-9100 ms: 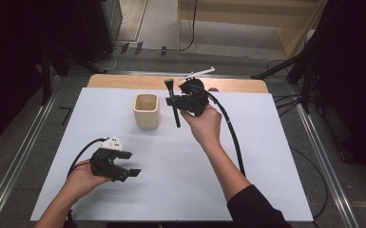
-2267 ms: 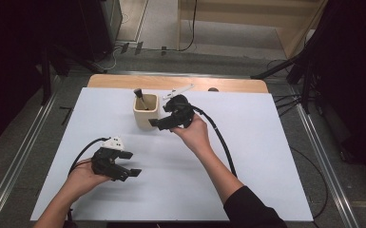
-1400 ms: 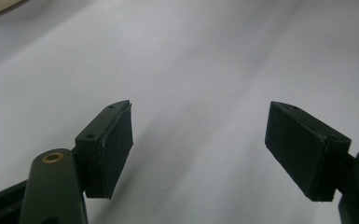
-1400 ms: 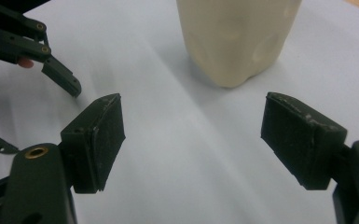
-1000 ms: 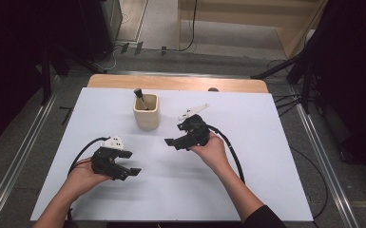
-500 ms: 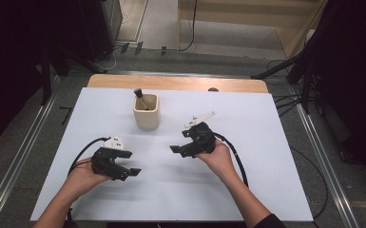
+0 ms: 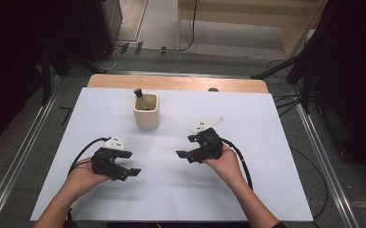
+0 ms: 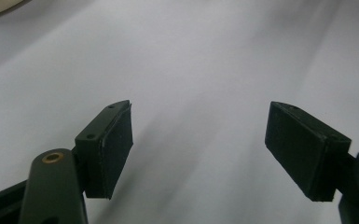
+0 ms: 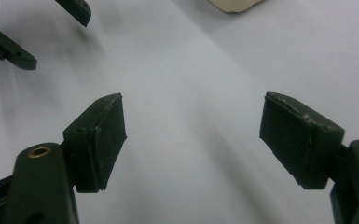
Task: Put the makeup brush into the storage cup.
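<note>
While both of my hands rest low over the white table surface [image 7: 266, 190], I record my left black two-jaw gripper [image 7: 126, 172] near the front left, its jaws spread wide apart with nothing between them. Its own view confirms this: my left gripper [image 8: 198, 154] shows two dark pads [image 8: 116, 144] parted, bare white table [image 8: 196, 70] lying in the gap. My right black two-jaw gripper [image 7: 184, 154] sits to the right of centre, held in my right hand [image 7: 226, 164], jaws pointing toward the left gripper. Its view shows my right gripper [image 9: 191, 144] likewise released, pads [image 9: 107, 140] well apart and grasping nothing; the left gripper's jaw tips appear at the upper left of that view, apart from mine.

Item of the work: a cream ceramic cup [image 7: 146, 111], squarish with rounded corners, stands upright on the table toward the far side, left of centre. A black-handled brush [image 7: 139, 97] stands inside it, leaning, its dark end rising above the rim. The cup is well apart from both grippers, farther away than each, and lies roughly between them in left-right position. An edge of the cup [image 9: 233, 4] shows at the top of the right gripper view, and a pale corner of it [image 8: 0, 5] at the top left of the left gripper view.

A black cable [image 7: 240, 161] trails from the right gripper along my forearm. A bare wooden strip [image 7: 171, 83] runs along the table's far edge.
</note>
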